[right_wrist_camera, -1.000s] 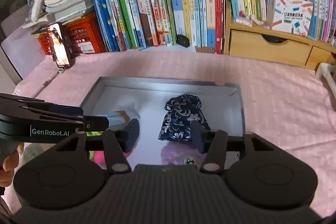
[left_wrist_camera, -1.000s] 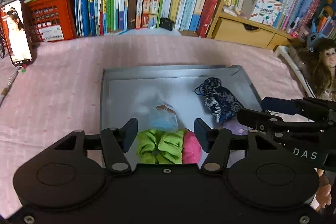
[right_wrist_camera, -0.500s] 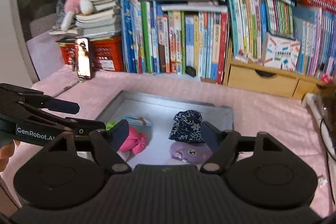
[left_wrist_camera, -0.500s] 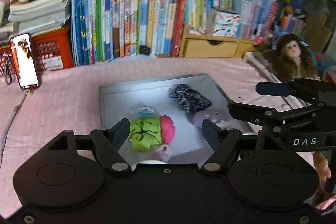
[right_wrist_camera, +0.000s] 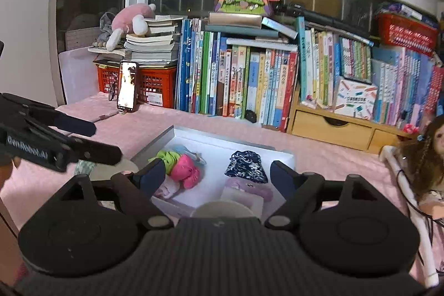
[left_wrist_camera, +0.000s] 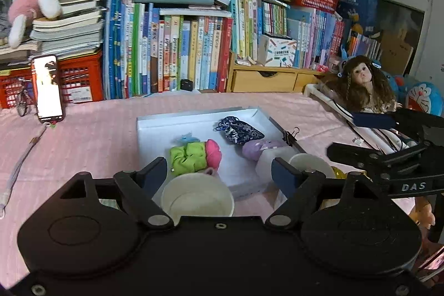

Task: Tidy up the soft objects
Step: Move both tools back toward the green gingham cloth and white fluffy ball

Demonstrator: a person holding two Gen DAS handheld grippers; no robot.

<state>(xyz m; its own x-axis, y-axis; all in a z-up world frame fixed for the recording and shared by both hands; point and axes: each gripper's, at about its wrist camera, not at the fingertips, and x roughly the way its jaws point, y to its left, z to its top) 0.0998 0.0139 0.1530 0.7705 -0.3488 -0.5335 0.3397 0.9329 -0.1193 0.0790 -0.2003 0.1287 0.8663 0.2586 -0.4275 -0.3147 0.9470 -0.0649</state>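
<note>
Grey tray (left_wrist_camera: pixel 144 129) on pink cloth holds soft items: green scrunchie (left_wrist_camera: pixel 188 158) and pink one (left_wrist_camera: pixel 213 154) left, dark floral pouch (left_wrist_camera: pixel 240 131) far right, lilac plush (left_wrist_camera: pixel 254 150) near right. Your left gripper (left_wrist_camera: pixel 219 171) and right gripper (right_wrist_camera: pixel 215 174): jaws just opening, now wide, nothing between. Judgement: sorting looks near complete. White cups (left_wrist_camera: pixel 198 196) near tray edge look empty; check for leftovers.

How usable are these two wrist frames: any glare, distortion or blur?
Left wrist view: the lit phone screen is blown out and fisheye bends the upright row of books. Right wrist view: sharp centrally; the brown-haired doll is smeared at the edge.
</note>
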